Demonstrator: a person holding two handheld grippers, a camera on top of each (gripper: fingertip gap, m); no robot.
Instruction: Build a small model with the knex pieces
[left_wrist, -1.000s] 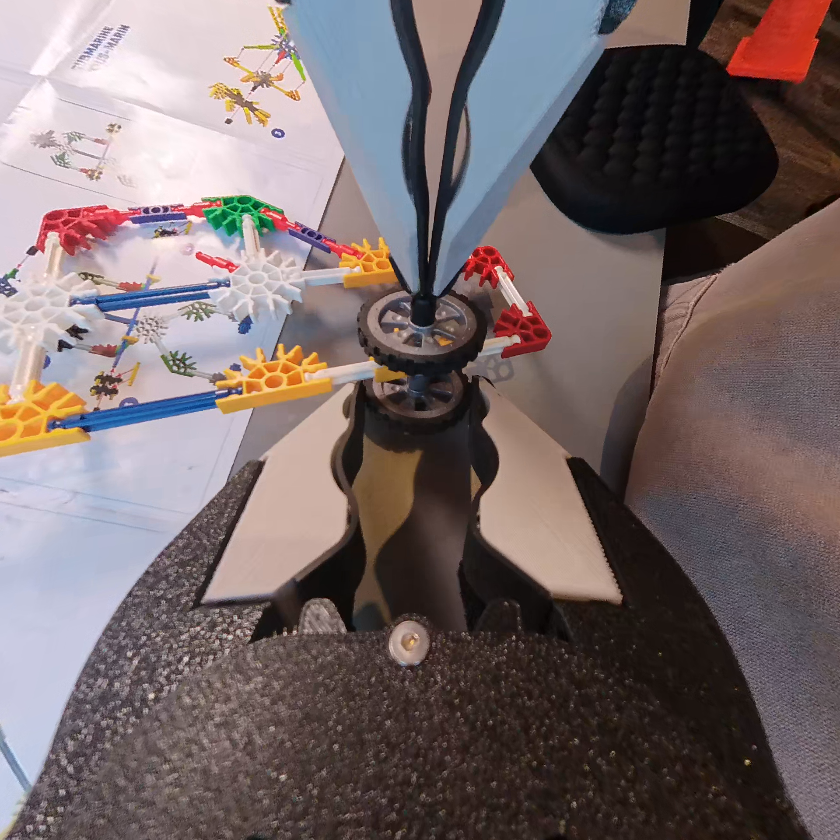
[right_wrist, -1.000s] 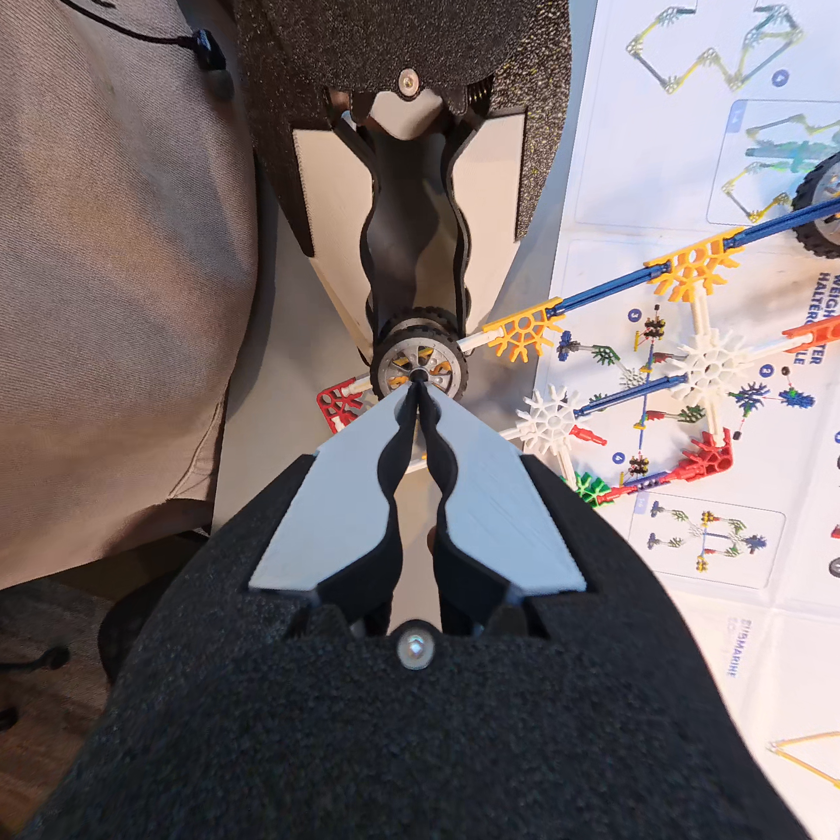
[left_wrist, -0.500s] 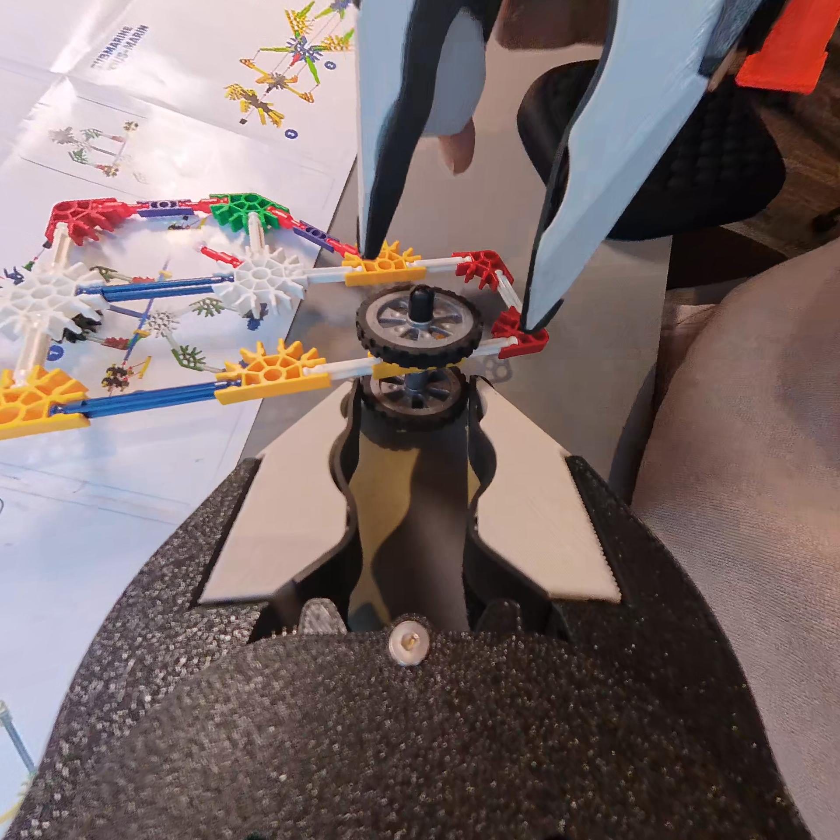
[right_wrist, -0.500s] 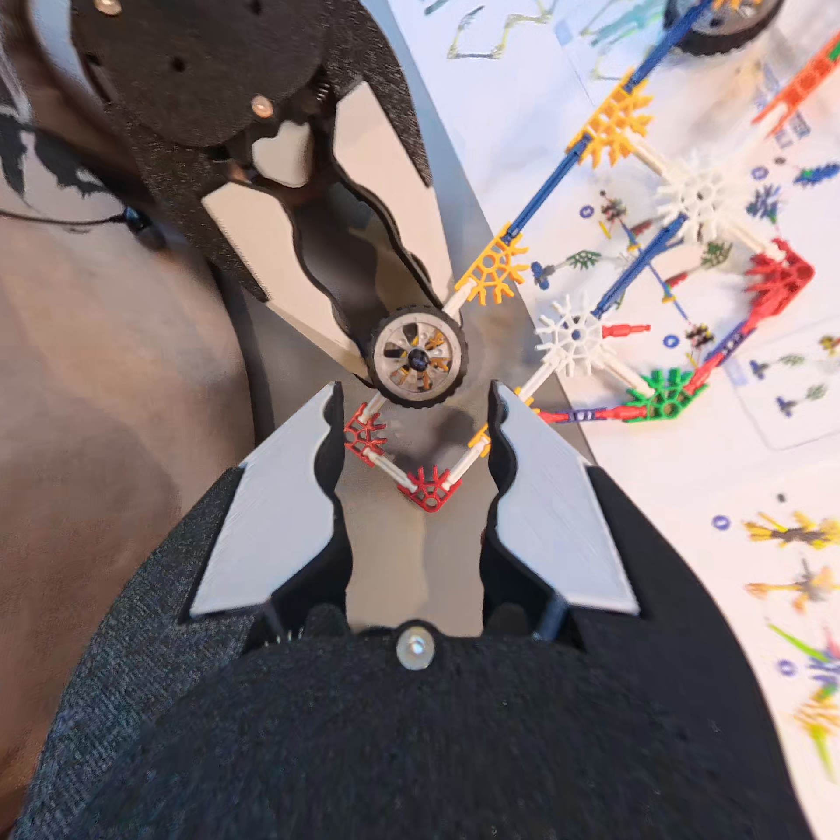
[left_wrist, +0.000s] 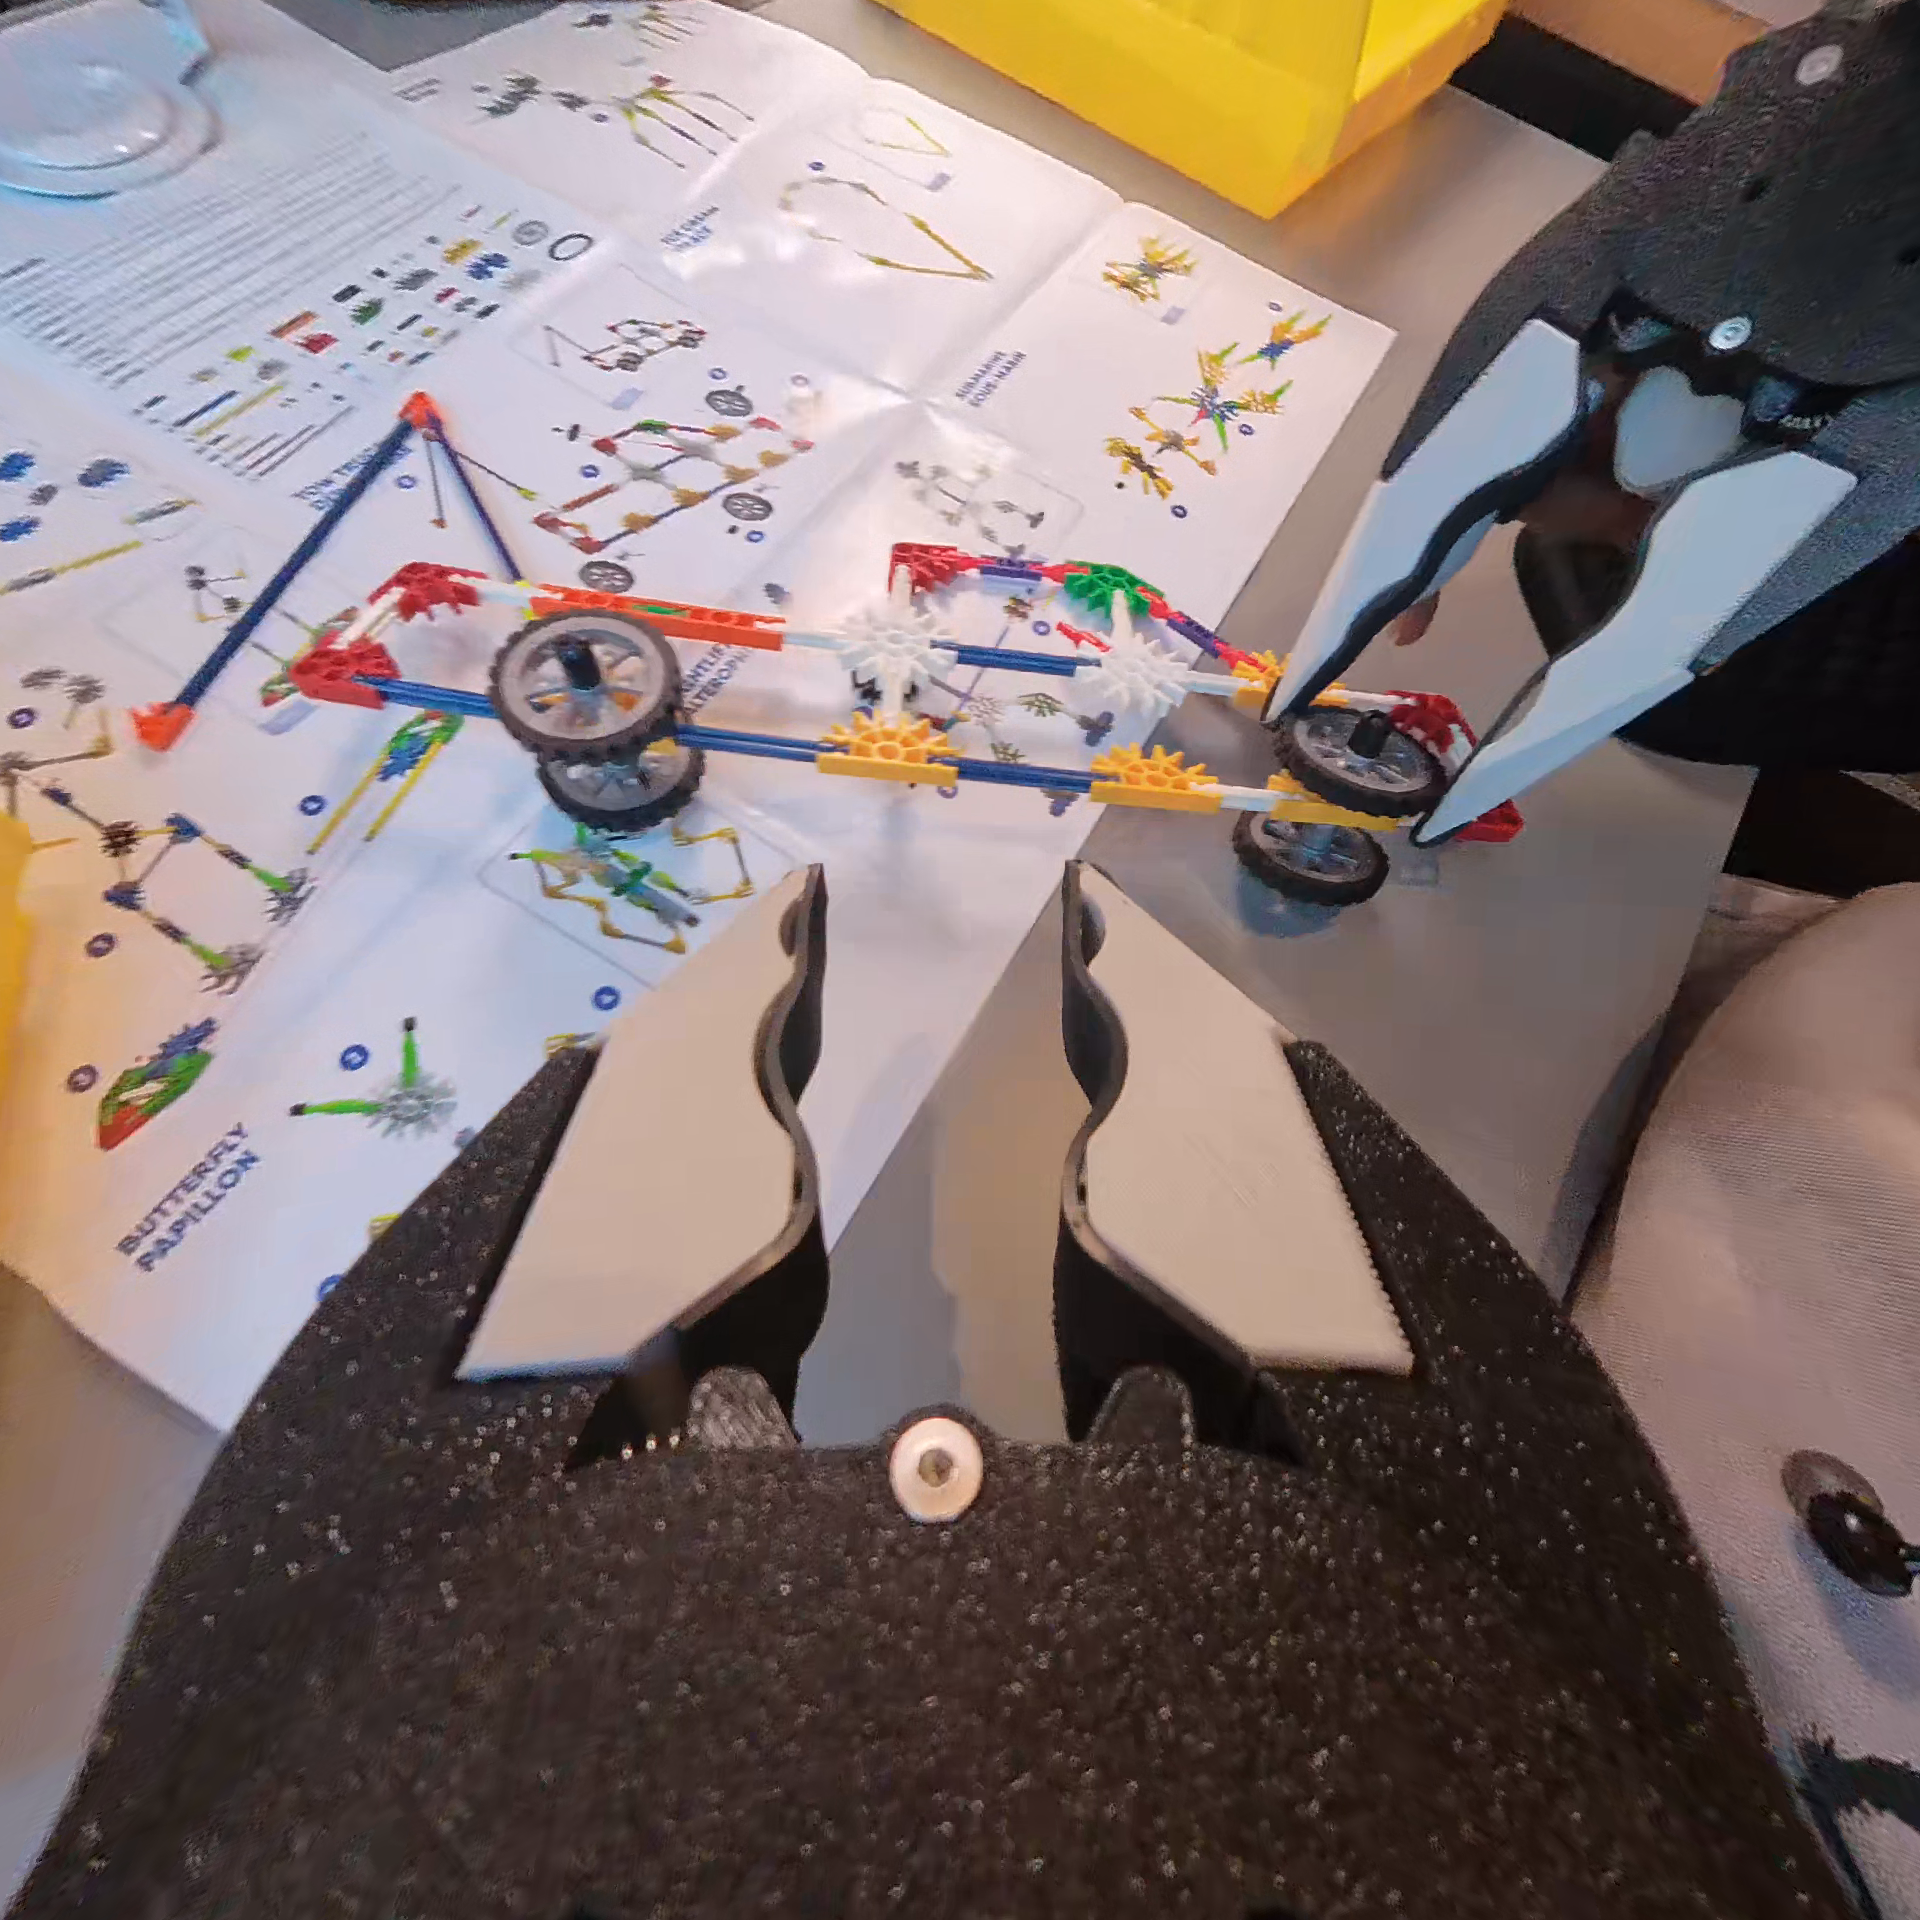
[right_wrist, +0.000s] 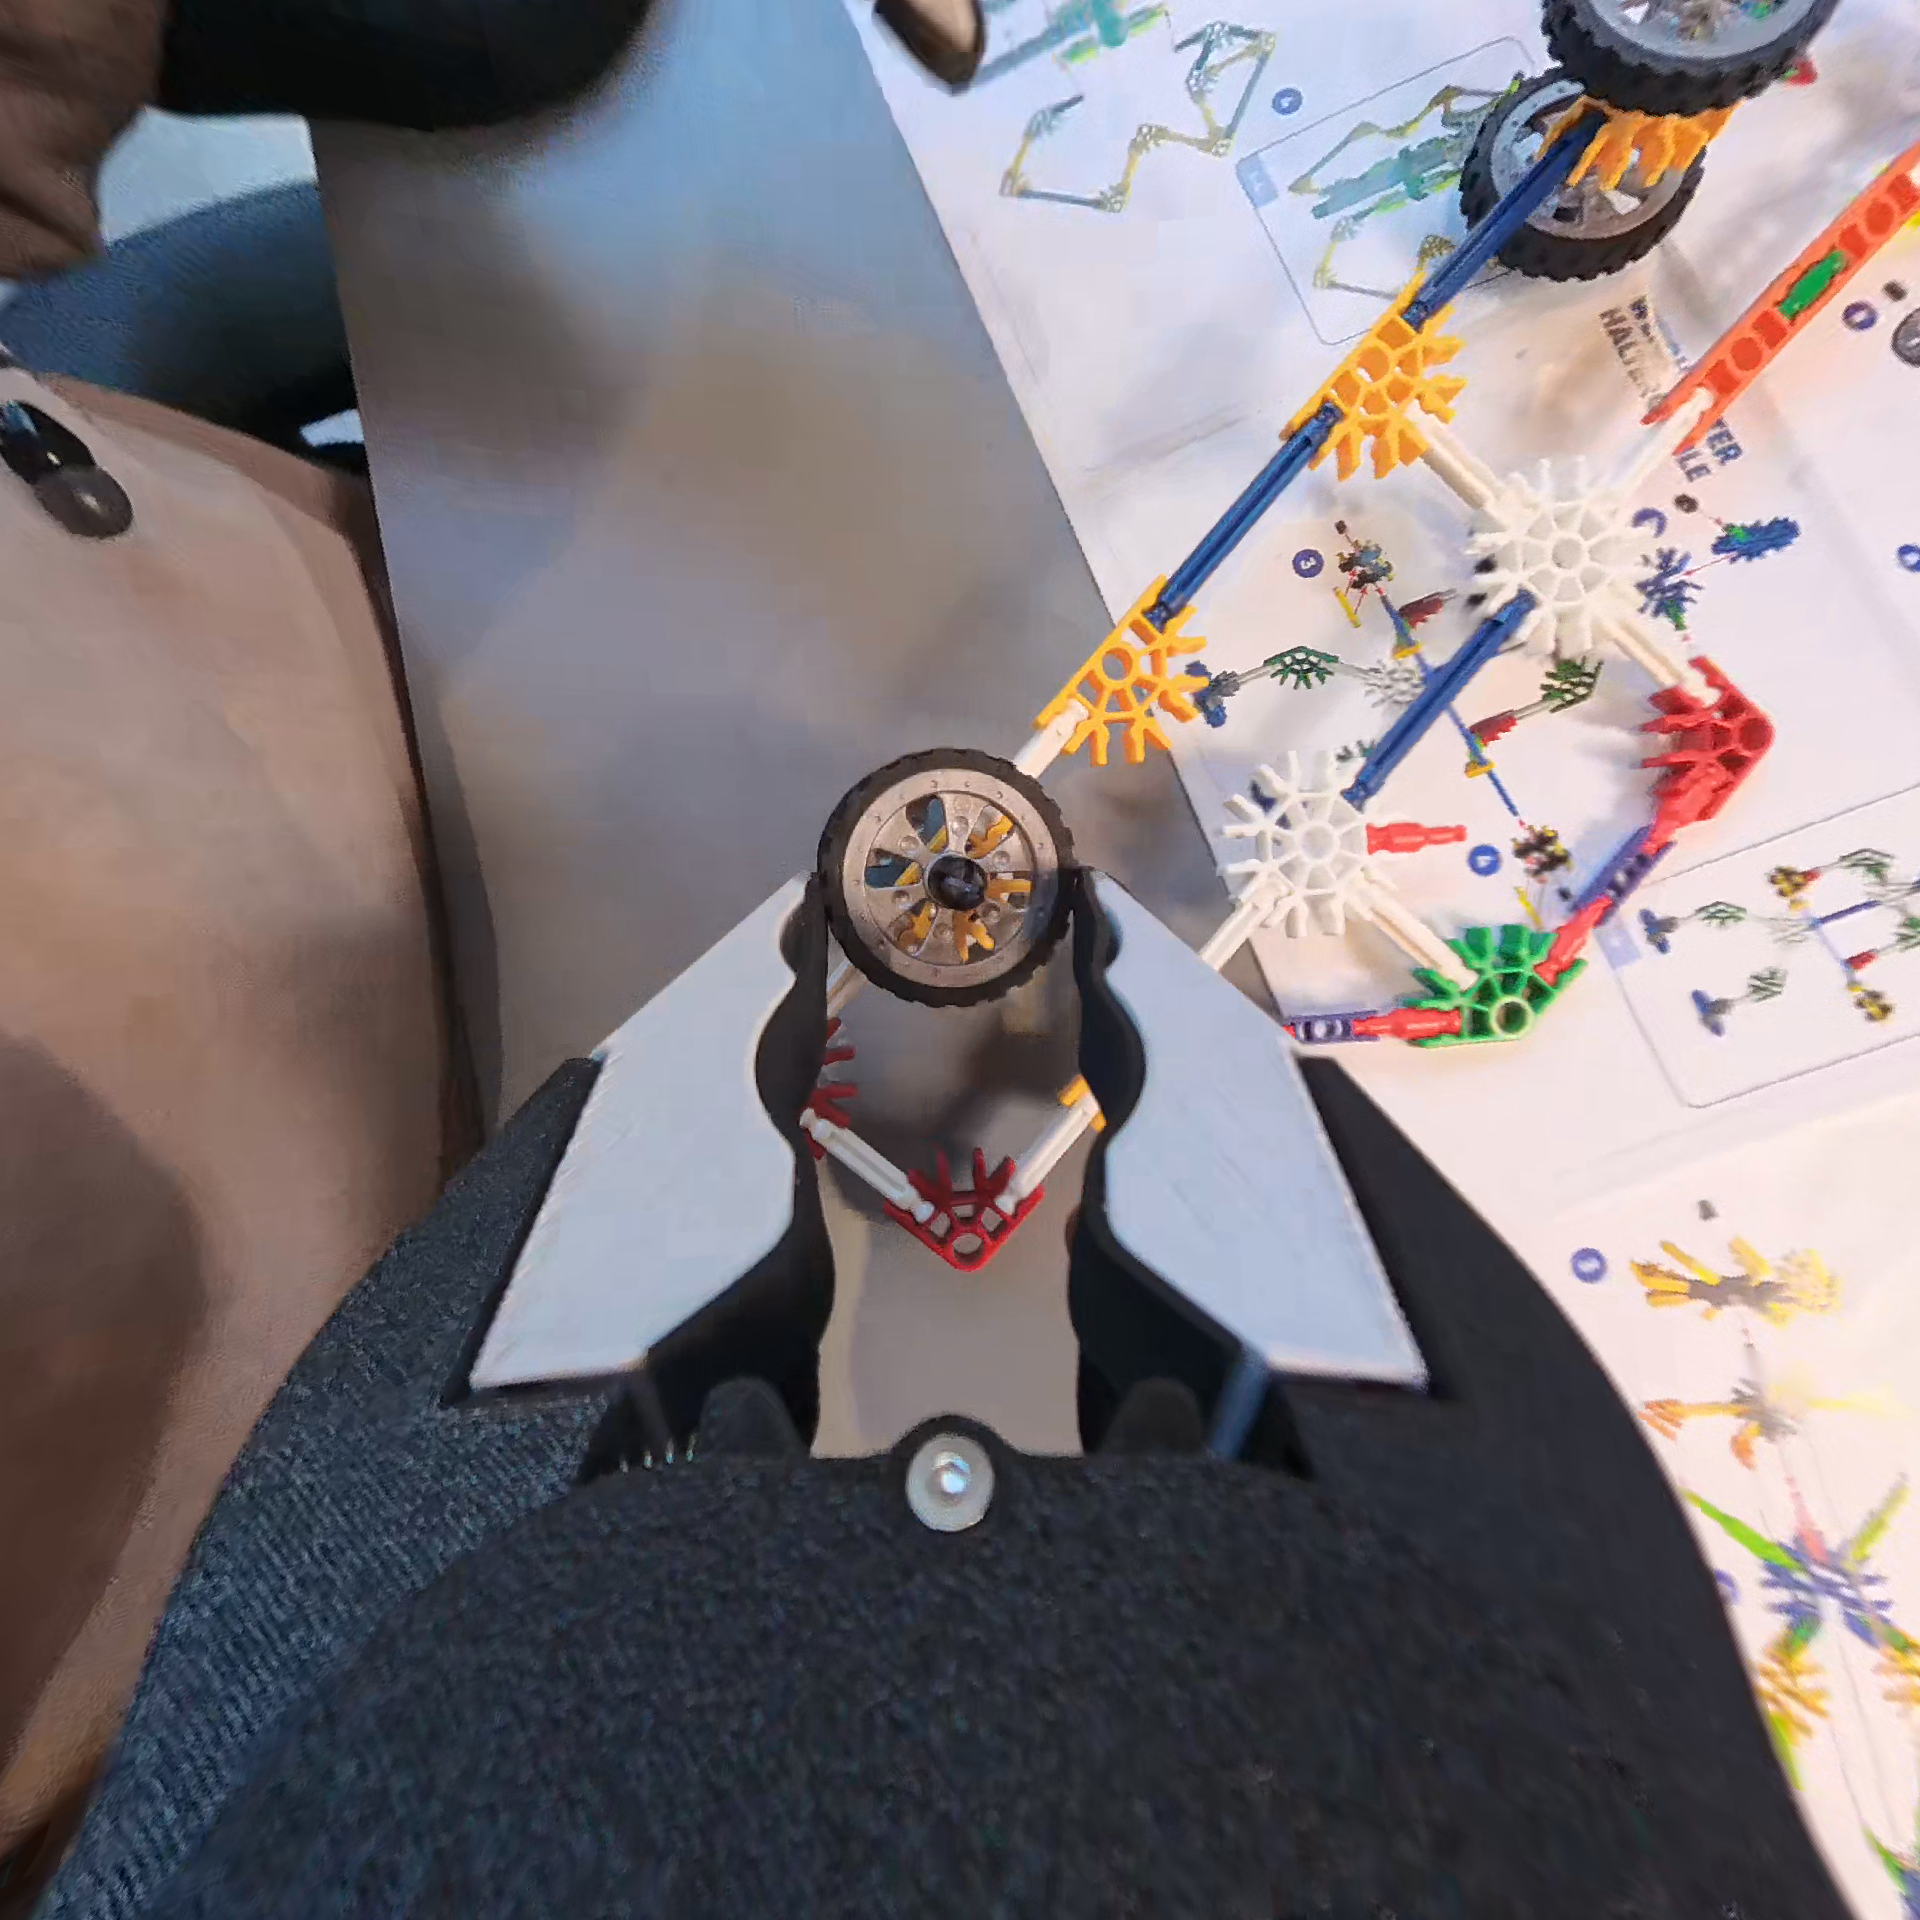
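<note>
A rod-and-connector toy car frame lies on its side across a printed instruction sheet and the grey table. It has paired black wheels at each end. My right gripper is shut on the upper front wheel, with both black pads against the tyre. It shows the same way in the left wrist view, with the wheel between its tips and the lower front wheel beneath. My left gripper is open and empty, drawn back from the frame.
The rear wheels sit on the sheet to the left. A yellow box and a glass bowl stand at the back. A person's clothing is close on the right, past the table edge. The gap from one gripper's tips to the other's is roughly 15 cm.
My right gripper let go of the axle tip, opened wide, then closed on the upper front wheel. My left gripper left the lower front wheel and drew back to the left.
</note>
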